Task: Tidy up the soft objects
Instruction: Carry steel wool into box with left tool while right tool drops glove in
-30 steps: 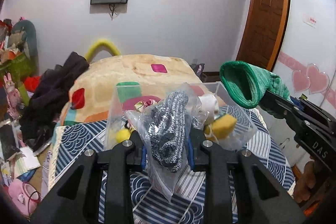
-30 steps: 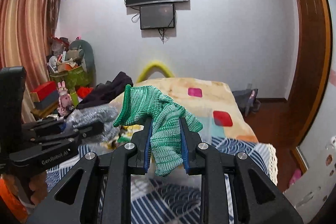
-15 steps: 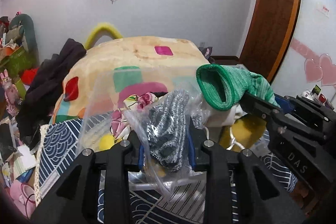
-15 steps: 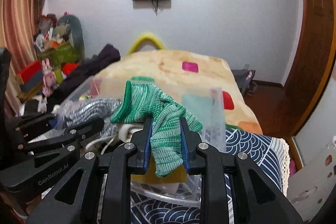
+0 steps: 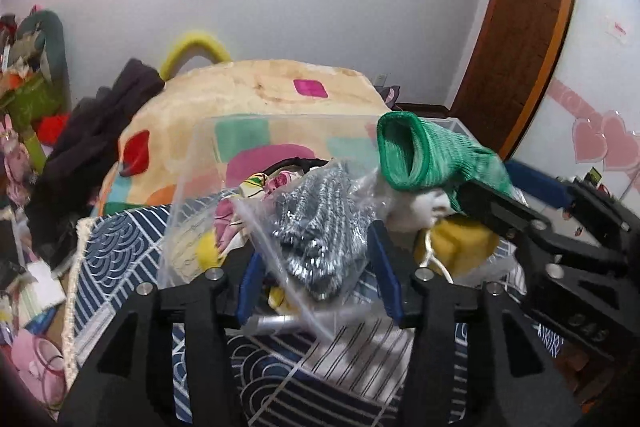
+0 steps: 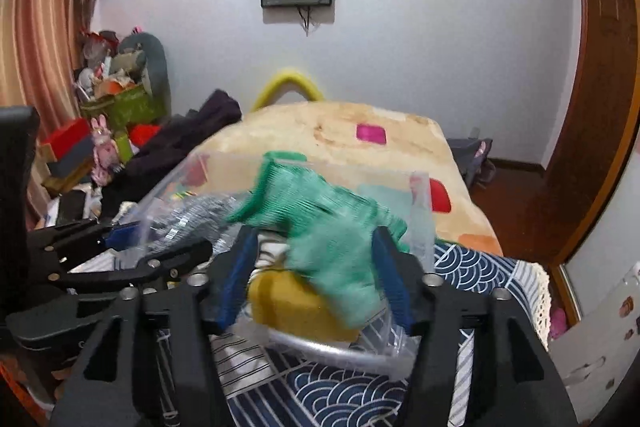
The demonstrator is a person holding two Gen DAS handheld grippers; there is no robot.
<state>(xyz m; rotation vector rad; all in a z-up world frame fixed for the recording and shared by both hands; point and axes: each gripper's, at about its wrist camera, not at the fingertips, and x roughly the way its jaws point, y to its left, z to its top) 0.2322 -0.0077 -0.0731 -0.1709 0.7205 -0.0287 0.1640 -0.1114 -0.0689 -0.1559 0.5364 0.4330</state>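
Observation:
My left gripper (image 5: 316, 267) is open over the clear plastic bin (image 5: 280, 123); the bagged grey knit item (image 5: 320, 231) hangs loose between its blue pads. My right gripper (image 6: 316, 267) is also open, and the green knit glove (image 6: 328, 223) is blurred, dropping between its pads above a yellow sponge (image 6: 296, 301). In the left wrist view the green glove (image 5: 424, 155) sits at the right gripper's tips over the bin, beside the yellow sponge (image 5: 456, 243).
The bin holds floral cloth (image 5: 260, 187), a white item and a small yellow ball (image 5: 208, 251). It stands on a blue patterned tablecloth (image 5: 120, 247). A patchwork bed (image 5: 260, 95) lies behind, with dark clothes (image 5: 92, 135) on the left.
Both grippers have opened over the bin. The green glove and the bagged grey item are released and falling towards the bin's contents.

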